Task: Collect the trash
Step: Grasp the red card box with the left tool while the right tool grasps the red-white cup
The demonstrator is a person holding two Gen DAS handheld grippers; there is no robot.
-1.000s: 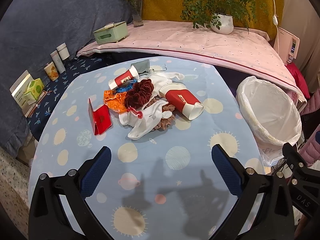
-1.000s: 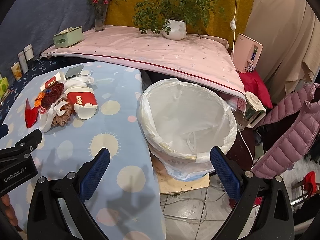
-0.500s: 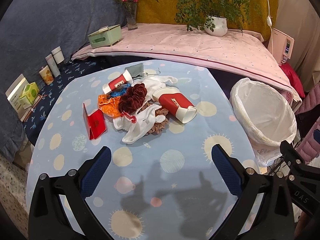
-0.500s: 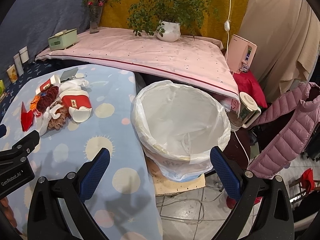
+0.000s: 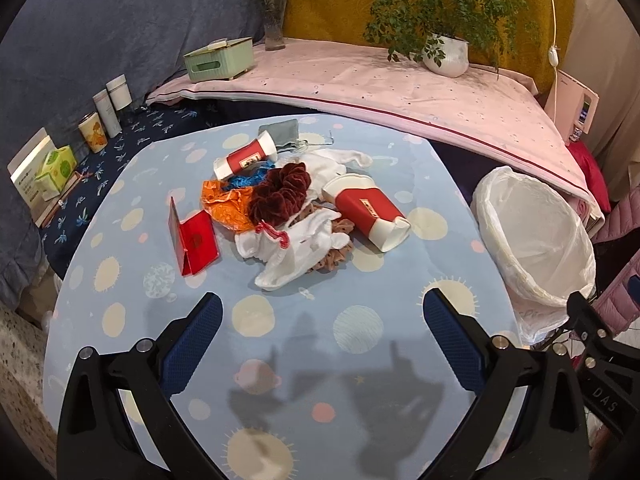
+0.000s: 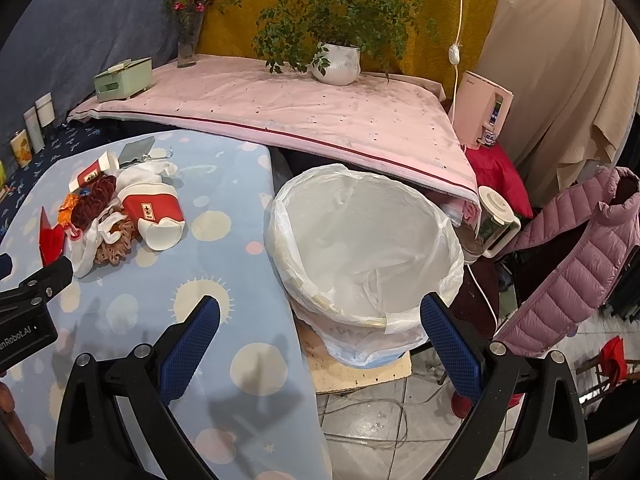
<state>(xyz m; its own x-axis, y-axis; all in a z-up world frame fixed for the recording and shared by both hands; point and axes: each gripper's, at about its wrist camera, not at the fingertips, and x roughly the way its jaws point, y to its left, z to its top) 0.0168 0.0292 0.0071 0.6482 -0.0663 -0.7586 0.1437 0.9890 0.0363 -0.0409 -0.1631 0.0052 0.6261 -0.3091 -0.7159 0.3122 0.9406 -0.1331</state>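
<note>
A pile lies mid-table: a large red-and-white paper cup (image 5: pixel 368 212) on its side, a smaller red-and-white cup (image 5: pixel 245 158), an orange wrapper (image 5: pixel 226 206), a red folded card (image 5: pixel 194 240), a dark red scrunchie (image 5: pixel 282 192), and white socks (image 5: pixel 288 252). The cup also shows in the right wrist view (image 6: pixel 154 216). A bin lined with a white bag (image 6: pixel 360 256) stands right of the table and shows in the left wrist view (image 5: pixel 532 240). My left gripper (image 5: pixel 322 344) is open and empty over the table's near side. My right gripper (image 6: pixel 316 344) is open and empty above the bin's near rim.
The table carries a blue cloth with sun spots (image 5: pixel 356 328). Behind it a pink-covered shelf (image 5: pixel 380 84) holds a green tissue box (image 5: pixel 219 60), a flower vase (image 5: pixel 274 20) and a potted plant (image 5: pixel 446 54). A pink jacket (image 6: pixel 576 256) hangs at right.
Both grippers have drawn back and risen a little, so the pile and the bin look slightly farther off. Nothing on the table has moved.
</note>
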